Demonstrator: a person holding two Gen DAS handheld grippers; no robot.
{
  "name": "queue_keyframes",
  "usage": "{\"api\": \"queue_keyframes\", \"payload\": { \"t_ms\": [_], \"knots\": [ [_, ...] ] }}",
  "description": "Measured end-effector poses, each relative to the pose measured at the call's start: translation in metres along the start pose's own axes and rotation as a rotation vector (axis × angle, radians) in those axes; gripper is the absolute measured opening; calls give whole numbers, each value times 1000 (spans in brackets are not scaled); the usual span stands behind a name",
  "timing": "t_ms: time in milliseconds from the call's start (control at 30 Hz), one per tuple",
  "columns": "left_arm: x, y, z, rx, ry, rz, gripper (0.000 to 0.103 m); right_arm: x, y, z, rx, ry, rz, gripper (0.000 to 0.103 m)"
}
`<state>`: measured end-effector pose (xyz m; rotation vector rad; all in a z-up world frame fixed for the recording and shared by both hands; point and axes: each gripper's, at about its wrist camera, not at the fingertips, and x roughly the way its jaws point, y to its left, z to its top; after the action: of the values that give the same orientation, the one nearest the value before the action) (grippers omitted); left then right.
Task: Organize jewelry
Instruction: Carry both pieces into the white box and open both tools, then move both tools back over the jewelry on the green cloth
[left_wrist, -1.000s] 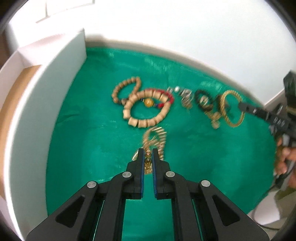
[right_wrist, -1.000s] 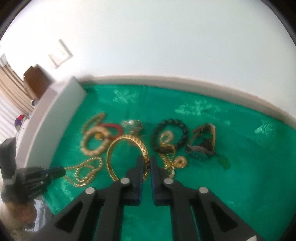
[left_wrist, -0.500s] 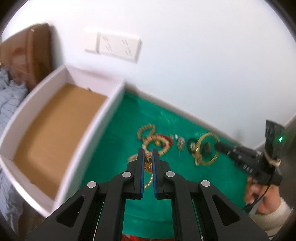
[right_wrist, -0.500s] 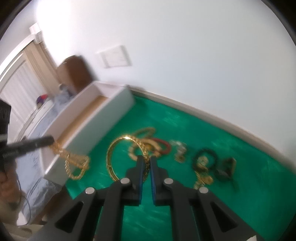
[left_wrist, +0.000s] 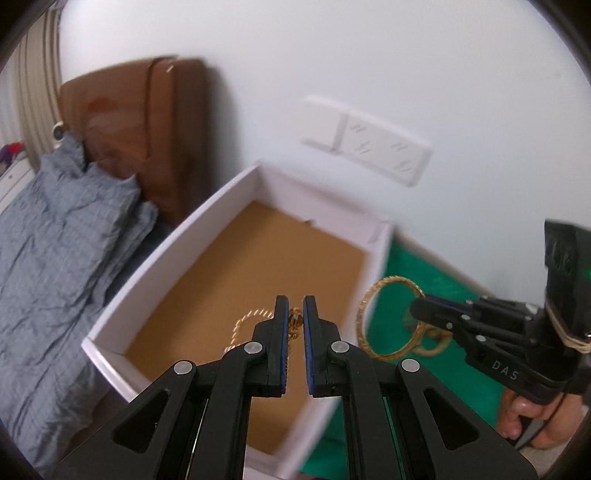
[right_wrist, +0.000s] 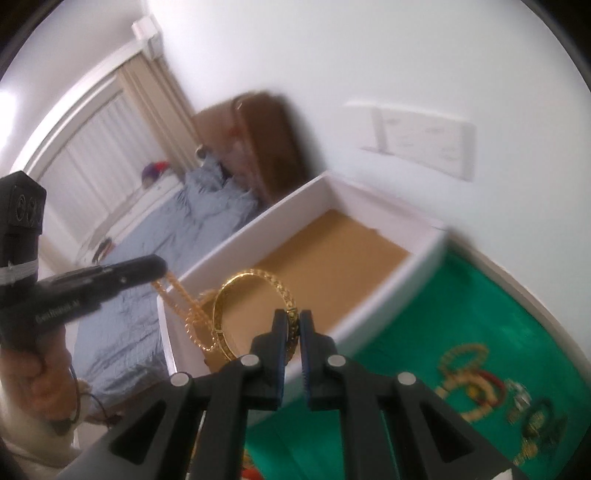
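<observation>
Over on the far left lies a rumpled grey-blue checked bedspread (left_wrist: 62, 258) with a glossy brown headboard (left_wrist: 147, 125) standing behind it, and a white wall socket plate (left_wrist: 369, 144) is fixed higher up on the wall. Next comes the shallow white box with a brown cardboard floor (left_wrist: 207, 229), open at the top, and right above it hangs the left gripper (left_wrist: 294, 314), jaws clenched on a twisted gold chain necklace (left_wrist: 243, 325) that dangles in a loop over the box's brown floor. From the right wrist camera the same left gripper (right_wrist: 162, 267) reaches in from the left, the gold chain necklace (right_wrist: 184, 310) drooping from its tip down across the box's near white wall (right_wrist: 166, 332). Moving right, the right gripper (right_wrist: 292, 325) is pinched tight on a wide gold bangle with a patterned rim (right_wrist: 255, 295), holding the ring upright over the near end of the box. In the left wrist view that gold bangle (left_wrist: 369, 321) hangs beside the box's right wall, above the edge of the bright green cloth (left_wrist: 424, 266). Farthest right, on that green cloth (right_wrist: 461, 302), sits a blurred cluster of remaining jewelry (right_wrist: 476, 384): pale beaded bracelets, a red one, something silvery and a dark beaded band.
</observation>
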<state>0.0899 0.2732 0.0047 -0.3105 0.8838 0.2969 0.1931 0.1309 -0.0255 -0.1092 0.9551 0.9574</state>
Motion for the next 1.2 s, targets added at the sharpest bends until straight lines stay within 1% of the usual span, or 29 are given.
{"api": "queue_keyframes", "payload": {
  "t_ms": [133, 200, 267, 367, 433, 467, 500, 533, 567, 600, 633, 700, 800, 867, 933, 1033, 1100, 1133, 1200],
  "knots": [
    [48, 40, -9, -38, 62, 50, 5, 76, 23, 8, -30, 102, -3, 7],
    [69, 51, -15, -43, 79, 69, 5, 103, 31, 9, -26, 146, -2, 7],
    [84, 60, -23, -45, 101, 81, 6, 130, 34, 6, -20, 186, -18, 7],
    [95, 70, -34, -51, 118, 103, 7, 158, 35, 0, -12, 234, -29, 9],
    [96, 73, -41, -48, 108, 135, 9, 166, 38, -4, -15, 238, -59, 11],
    [96, 73, -43, -46, 106, 146, 22, 169, 40, -6, -20, 240, -71, 17],
    [95, 74, -45, -43, 106, 154, 42, 172, 39, -7, -20, 242, -77, 37],
    [94, 73, -46, -43, 101, 158, 53, 172, 39, -7, -16, 241, -81, 56],
    [90, 73, -48, -45, 85, 168, 68, 169, 40, -8, -9, 235, -92, 62],
    [85, 73, -49, -45, 62, 179, 75, 165, 40, -9, -7, 228, -99, 65],
    [81, 72, -49, -44, 47, 184, 77, 162, 39, -9, -6, 223, -106, 66],
    [73, 70, -50, -39, 25, 191, 87, 148, 40, -9, 2, 198, -142, 70],
    [61, 65, -51, -23, -9, 189, 92, 123, 38, -10, 0, 155, -186, 71],
    [54, 58, -51, -3, -25, 183, 96, 102, 36, -13, -10, 123, -234, 72],
    [46, 50, -52, 17, -42, 167, 97, 80, 32, -17, -15, 86, -280, 72],
    [31, 33, -58, 45, -96, 144, 99, 46, 21, -30, 17, 49, -340, 72],
    [25, 17, -65, 68, -133, 111, 99, 23, 13, -42, 43, 24, -371, 72],
    [24, 7, -68, 88, -127, 84, 99, 10, 8, -50, 54, 9, -383, 72],
    [23, -12, -71, 141, -86, 31, 99, -15, -2, -68, 74, -22, -414, 72]
  ]
}}
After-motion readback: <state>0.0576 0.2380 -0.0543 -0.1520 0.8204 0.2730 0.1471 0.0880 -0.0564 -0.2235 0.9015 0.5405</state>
